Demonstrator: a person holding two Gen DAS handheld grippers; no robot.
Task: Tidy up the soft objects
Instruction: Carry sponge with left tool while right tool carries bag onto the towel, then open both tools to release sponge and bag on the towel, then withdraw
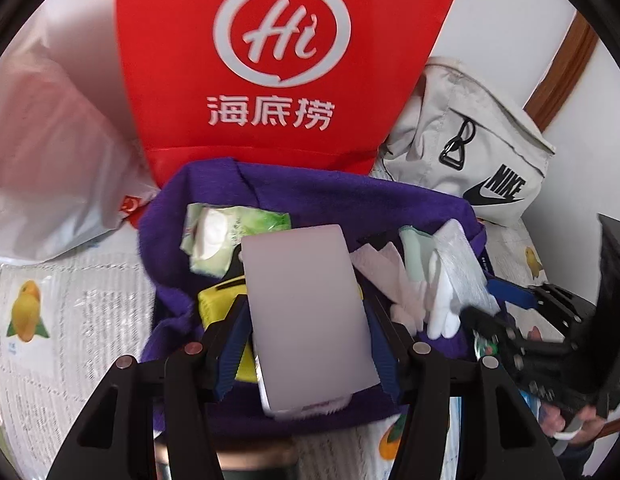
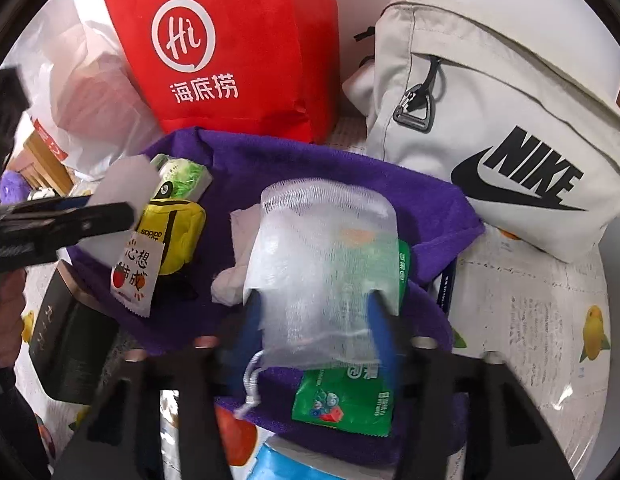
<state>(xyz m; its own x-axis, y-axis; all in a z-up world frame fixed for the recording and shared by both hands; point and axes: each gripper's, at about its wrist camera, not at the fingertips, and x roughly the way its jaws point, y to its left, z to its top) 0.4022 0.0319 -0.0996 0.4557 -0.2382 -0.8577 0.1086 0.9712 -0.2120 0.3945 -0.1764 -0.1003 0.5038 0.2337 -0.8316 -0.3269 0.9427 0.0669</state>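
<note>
White wall backs a tabletop [image 1: 69, 320] covered in a parrot-print sheet, crowded with bags.

Purple cloth bag [image 1: 310, 196] sits mid-table, mouth open, partly filled with soft items. Left gripper [image 1: 307, 336] is over the opening, blue pads clamped on a pale sachet [image 1: 305, 316]; the right wrist view shows the sachet's printed end [image 2: 129, 276] with red characters and fruit art. Right gripper [image 2: 316, 320] is clenched on a white mesh drawstring pouch [image 2: 324, 264] with a green tissue pack [image 2: 346, 400] inside, its lower part sticking out below the mesh; the pouch hangs over the right side of the purple bag.

Inside the bag: green-and-white tissue pack [image 1: 229, 236] at back left, yellow adidas pouch [image 2: 173, 236] just in front of it, crumpled white tissue [image 2: 237, 256] beside the mesh pouch.

Behind the bag, touching its rim: red Haidilao bag [image 1: 285, 60], upright. To the right: beige Nike bag [image 2: 490, 128], leaning at the wall. To the left: translucent white plastic bag [image 1: 49, 160]. Dark box [image 2: 65, 344] at the bag's near-left edge. Light blue packet [image 2: 285, 464] at the bottom edge of the right wrist view, partly hidden.
</note>
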